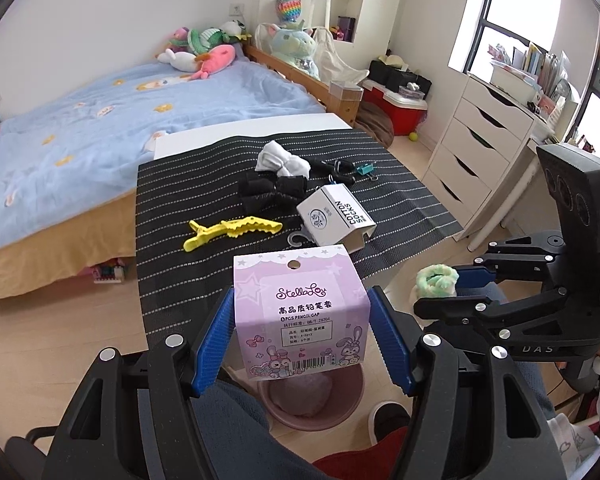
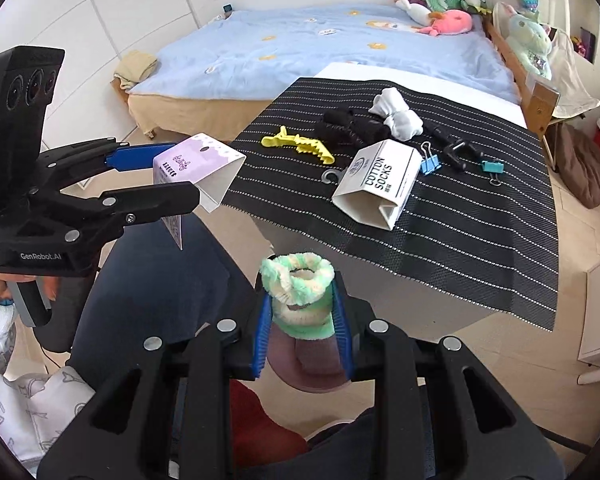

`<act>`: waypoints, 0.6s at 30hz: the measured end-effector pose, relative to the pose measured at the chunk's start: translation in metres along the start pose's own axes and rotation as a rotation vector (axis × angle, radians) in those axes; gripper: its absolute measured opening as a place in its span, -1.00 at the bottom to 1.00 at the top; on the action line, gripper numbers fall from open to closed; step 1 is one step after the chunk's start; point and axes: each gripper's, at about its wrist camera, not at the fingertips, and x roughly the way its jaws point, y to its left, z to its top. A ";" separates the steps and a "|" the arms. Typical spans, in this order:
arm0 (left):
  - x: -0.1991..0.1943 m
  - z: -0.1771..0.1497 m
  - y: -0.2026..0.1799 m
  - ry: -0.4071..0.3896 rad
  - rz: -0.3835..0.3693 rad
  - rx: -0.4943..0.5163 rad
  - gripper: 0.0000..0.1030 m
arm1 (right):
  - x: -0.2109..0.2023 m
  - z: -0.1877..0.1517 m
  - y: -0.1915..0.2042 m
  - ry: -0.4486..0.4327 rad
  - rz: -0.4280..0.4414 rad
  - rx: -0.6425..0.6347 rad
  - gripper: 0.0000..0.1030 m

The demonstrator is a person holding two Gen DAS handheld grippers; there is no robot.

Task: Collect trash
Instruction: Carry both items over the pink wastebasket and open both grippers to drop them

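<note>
My left gripper (image 1: 302,334) clamps the purple pencil-cap box (image 1: 302,312) above the pink bin (image 1: 312,400); at three o'clock, my right gripper (image 2: 302,332) pinches a green scrunchie (image 2: 298,280).

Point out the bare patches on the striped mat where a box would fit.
Free: the near-left corner of the black striped mat, in front of the yellow toothed hair clip; and the right side, past the white COTTON SOCKS box. Crowded: the middle and far end, with black socks, white socks and binder clips.
</note>
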 end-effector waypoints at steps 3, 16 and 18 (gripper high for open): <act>0.000 -0.002 0.002 0.002 -0.002 -0.006 0.25 | 0.003 0.000 0.002 0.004 0.013 -0.003 -0.44; 0.003 -0.006 0.003 0.012 -0.009 -0.003 0.25 | 0.001 -0.004 -0.008 0.005 -0.041 0.026 0.77; 0.005 -0.006 0.002 0.016 -0.012 0.000 0.25 | -0.002 -0.006 -0.012 0.000 -0.050 0.039 0.79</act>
